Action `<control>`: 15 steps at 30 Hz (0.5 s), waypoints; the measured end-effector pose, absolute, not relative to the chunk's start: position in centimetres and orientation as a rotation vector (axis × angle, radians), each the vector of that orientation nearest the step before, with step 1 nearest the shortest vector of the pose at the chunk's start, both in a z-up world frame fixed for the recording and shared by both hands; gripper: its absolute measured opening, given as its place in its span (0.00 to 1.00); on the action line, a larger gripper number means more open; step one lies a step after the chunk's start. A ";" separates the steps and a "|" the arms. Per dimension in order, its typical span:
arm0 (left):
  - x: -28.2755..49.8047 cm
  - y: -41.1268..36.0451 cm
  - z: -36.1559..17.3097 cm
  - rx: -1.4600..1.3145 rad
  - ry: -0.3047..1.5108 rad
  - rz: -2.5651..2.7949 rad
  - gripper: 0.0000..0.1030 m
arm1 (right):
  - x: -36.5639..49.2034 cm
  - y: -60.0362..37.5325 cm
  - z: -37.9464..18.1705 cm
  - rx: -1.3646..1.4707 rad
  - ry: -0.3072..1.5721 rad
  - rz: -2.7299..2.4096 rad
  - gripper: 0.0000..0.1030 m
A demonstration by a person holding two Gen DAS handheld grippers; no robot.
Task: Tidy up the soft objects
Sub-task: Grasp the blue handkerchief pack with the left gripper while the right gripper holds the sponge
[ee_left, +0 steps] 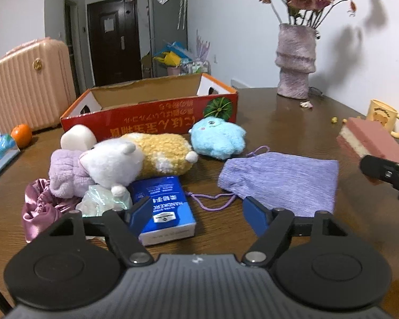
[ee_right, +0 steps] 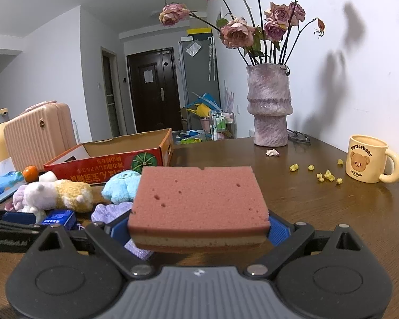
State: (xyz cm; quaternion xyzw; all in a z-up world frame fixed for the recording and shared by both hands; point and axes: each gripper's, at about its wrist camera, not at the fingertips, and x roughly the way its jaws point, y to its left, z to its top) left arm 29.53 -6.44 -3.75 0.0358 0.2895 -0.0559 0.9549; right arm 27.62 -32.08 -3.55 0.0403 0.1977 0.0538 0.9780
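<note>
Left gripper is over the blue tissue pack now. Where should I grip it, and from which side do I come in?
Grip the blue tissue pack across its narrow width, near the white front end. It lies flat, lengthwise along the left gripper, so come from this near end, angled down. The left finger already sits at its left edge; shift left so the pack lies between the fingers, clear of the purple cord.

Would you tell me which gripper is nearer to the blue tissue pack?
Left. The left gripper straddles the blue tissue pack, jaws open; the right gripper holds the sponge farther off.

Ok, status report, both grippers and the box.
Right gripper shut on pink sponge, held off the table. Left gripper open around blue tissue pack. Box open, plush toys in front.
</note>
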 end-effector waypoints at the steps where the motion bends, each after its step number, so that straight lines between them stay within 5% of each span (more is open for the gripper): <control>1: 29.9 -6.3 -3.9 0.068 0.596 -0.109 0.74 | 27.7 -32.0 -3.6 0.080 0.401 0.108 0.95; 15: 33.0 -3.9 -5.2 0.014 0.680 -0.072 0.68 | 28.5 -31.6 -4.2 0.053 0.454 0.087 0.95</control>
